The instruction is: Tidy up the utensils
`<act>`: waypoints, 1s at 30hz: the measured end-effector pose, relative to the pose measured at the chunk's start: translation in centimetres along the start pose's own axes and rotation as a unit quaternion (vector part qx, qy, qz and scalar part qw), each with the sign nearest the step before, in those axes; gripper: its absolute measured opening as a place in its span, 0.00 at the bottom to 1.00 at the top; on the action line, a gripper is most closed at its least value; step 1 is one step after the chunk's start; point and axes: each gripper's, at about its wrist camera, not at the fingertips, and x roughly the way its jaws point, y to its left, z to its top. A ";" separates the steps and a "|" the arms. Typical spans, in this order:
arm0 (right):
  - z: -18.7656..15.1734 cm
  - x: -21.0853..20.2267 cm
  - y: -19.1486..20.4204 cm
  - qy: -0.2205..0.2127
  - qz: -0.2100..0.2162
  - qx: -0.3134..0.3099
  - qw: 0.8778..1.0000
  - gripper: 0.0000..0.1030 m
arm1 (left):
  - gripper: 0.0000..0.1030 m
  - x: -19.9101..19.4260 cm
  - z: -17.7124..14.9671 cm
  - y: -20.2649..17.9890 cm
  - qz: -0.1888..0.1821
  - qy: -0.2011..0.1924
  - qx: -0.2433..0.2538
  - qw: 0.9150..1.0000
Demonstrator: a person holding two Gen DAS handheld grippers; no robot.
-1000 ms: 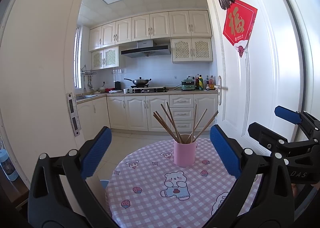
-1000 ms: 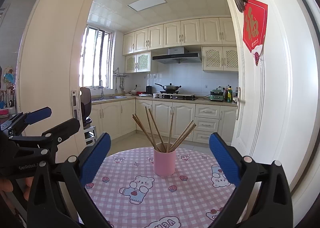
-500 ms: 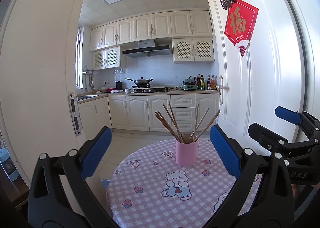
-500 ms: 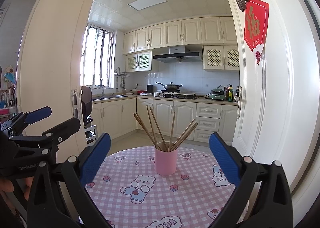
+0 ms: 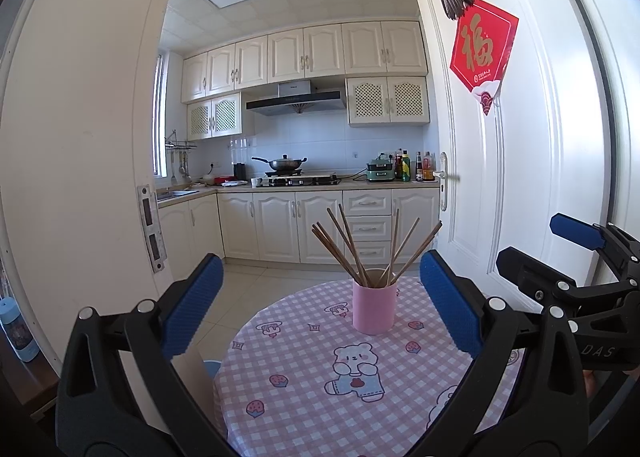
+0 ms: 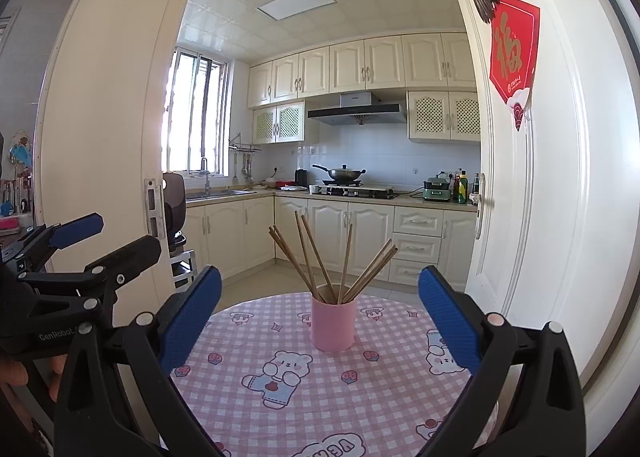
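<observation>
Cream kitchen cabinets [image 5: 304, 53], window [image 6: 196, 113], white door [image 5: 480, 177]

Occluded and cropped areas
The pink cup [image 6: 333, 323] is hiding the chopsticks' [image 6: 316, 261] lower ends; the frame edge is cropping the surface [image 6: 360, 409].

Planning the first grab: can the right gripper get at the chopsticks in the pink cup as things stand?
Probably yes. The right gripper is open, and the chopsticks fan out of the pink cup straight ahead, with only bare tablecloth between.
</observation>
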 end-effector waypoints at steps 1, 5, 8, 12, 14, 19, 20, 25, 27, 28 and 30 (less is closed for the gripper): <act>0.0 0.0 0.0 0.000 0.000 0.000 1.000 0.92 | 0.94 0.0 0.0 0.0 0.001 0.000 0.000 1.000; 0.0 0.0 0.0 -0.001 -0.001 -0.001 1.000 0.92 | 0.94 0.0 0.1 -0.1 0.001 0.000 0.000 1.000; 0.0 0.0 0.0 0.000 -0.001 0.000 1.000 0.92 | 0.94 0.0 0.1 0.0 0.000 -0.001 0.000 1.000; 0.0 0.0 0.0 0.000 -0.001 -0.001 1.000 0.92 | 0.94 0.0 0.1 0.0 0.000 -0.001 0.000 1.000; 0.0 0.0 0.0 0.000 -0.001 0.000 1.000 0.92 | 0.94 0.0 0.1 0.0 0.000 0.000 0.000 1.000; 0.0 0.1 0.0 0.000 0.000 0.000 1.000 0.92 | 0.94 0.0 0.1 0.0 0.000 0.000 0.000 1.000; 0.0 0.1 0.0 0.000 0.000 0.000 1.000 0.92 | 0.94 0.0 0.1 0.0 0.001 0.000 0.000 1.000; 0.0 0.1 0.1 0.002 -0.001 0.000 1.000 0.92 | 0.94 0.2 0.1 0.0 0.001 0.001 0.000 1.000; -0.1 0.2 0.1 0.003 -0.001 -0.001 1.000 0.92 | 0.94 0.2 0.1 0.0 0.002 0.001 0.000 1.000; -0.2 0.3 0.0 0.004 -0.001 -0.001 1.000 0.92 | 0.94 0.3 0.1 0.0 0.002 0.001 0.000 1.000; -0.2 0.3 0.0 0.005 -0.001 0.000 1.000 0.92 | 0.94 0.3 0.0 0.0 0.003 0.002 0.000 1.000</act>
